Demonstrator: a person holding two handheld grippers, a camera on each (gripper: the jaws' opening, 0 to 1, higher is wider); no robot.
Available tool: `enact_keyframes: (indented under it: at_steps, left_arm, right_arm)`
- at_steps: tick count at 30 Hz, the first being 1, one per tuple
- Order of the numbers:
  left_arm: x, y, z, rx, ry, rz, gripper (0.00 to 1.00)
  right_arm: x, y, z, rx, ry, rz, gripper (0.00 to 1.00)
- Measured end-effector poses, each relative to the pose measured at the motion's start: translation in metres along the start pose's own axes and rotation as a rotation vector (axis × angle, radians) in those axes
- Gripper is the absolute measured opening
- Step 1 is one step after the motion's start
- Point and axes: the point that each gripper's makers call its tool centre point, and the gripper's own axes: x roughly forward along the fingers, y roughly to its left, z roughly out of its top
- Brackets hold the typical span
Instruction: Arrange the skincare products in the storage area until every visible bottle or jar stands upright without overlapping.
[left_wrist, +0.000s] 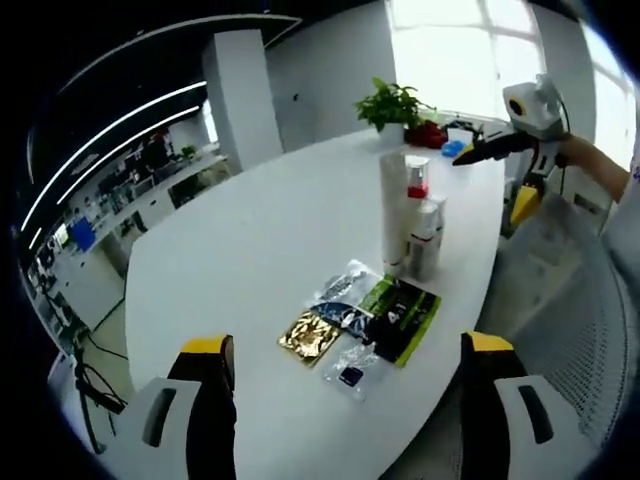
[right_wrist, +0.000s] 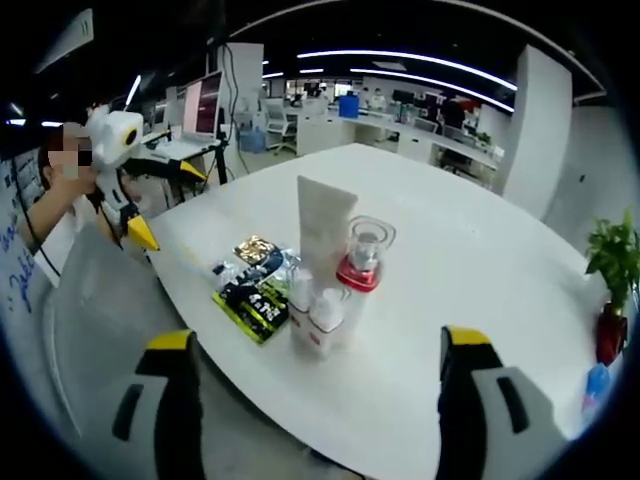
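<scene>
A cluster of skincare products stands upright near the white table's edge: a tall white tube, a bottle with a red band and small white bottles. The right gripper view shows the same tube, the clear-capped red-band bottle and two small white bottles. Flat sachets lie beside them, also seen as sachets. My left gripper is open, well short of the sachets. My right gripper is open and holds nothing, back from the bottles.
A potted plant with a red item and a blue item beside it stands at the table's far end; the plant also shows at right. A person's arm holds the other gripper. Office desks fill the background.
</scene>
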Motion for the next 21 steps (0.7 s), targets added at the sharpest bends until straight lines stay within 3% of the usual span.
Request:
enact_keyframes:
  at_steps: [6, 21]
  left_arm:
    - [-0.0027, -0.0013, 0.0005, -0.023, -0.019, 0.003, 0.97]
    - [-0.0093, 0.0026, 0.002, -0.053, -0.05, 0.017, 0.97]
  right_arm:
    - [-0.0014, 0.0022, 0.0014, 0.006, -0.005, 0.0, 1.0]
    - [-0.0003, 0.0051, 0.0006, 0.008, 0.0, 0.0, 1.0]
